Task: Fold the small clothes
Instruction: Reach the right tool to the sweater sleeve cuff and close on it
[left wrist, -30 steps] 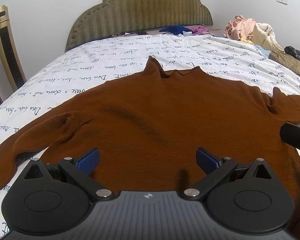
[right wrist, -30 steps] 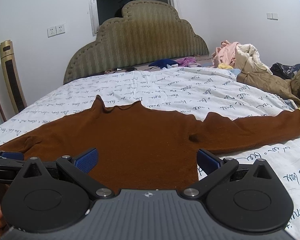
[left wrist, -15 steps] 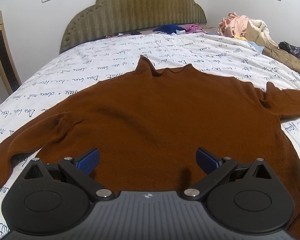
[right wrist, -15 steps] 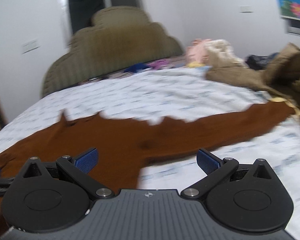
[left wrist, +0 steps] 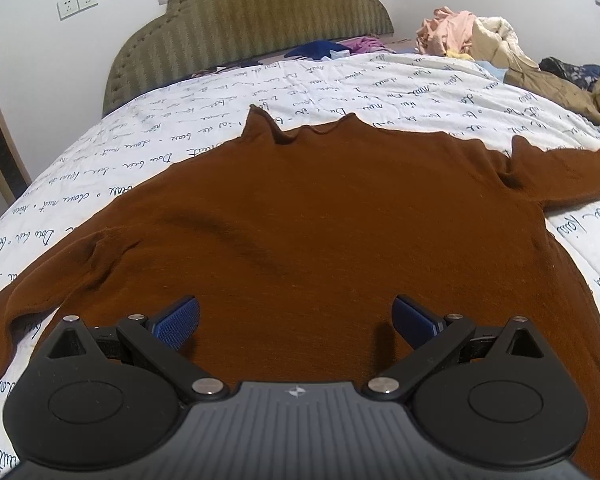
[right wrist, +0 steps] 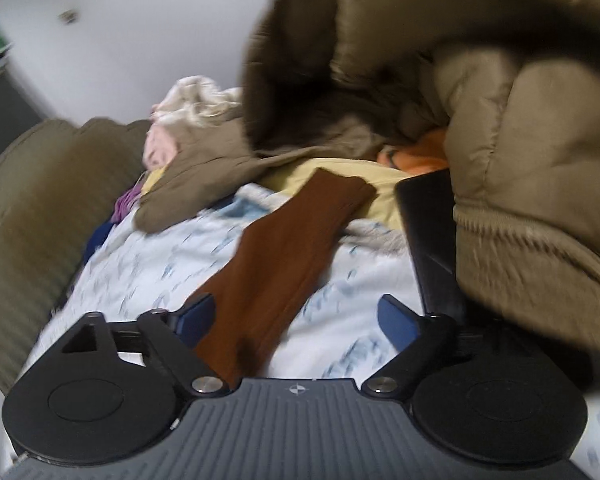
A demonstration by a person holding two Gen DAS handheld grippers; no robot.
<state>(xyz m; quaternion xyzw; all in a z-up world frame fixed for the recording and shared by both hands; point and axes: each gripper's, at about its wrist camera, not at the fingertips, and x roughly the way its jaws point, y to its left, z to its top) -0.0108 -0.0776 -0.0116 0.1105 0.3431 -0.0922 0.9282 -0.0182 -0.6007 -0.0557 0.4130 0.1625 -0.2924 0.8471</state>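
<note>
1. Hovering my left gripper (left wrist: 295,320) over the lower middle of the brown sweater (left wrist: 320,220), jaws spread wide, nothing between them. I judge it sits there as a centre reference while the other side works.
2. The sweater lies flat, front down or up I cannot tell, across the near half of the bed (left wrist: 380,80), collar toward the headboard (left wrist: 251,12), both sleeves spread out to the bed's side edges. Flat layout is what a fold needs, so no fold is made yet.
3. My right gripper (right wrist: 295,320) is over the right sleeve (right wrist: 287,248), looking along it toward the cuff at the bed's right edge. Jaws spread, not pinching; the left pad (right wrist: 197,316) is just beside the sleeve's edge.
4. The right wrist view is blurred, so contact is unclear.
5. The cuff rests against a yellow cloth (right wrist: 340,172) under the khaki puffer jacket (right wrist: 520,140). Risk: snagging that pile when I pull the sleeve inward.
6. Next, I'd pinch the sleeve and fold it across the body.
</note>
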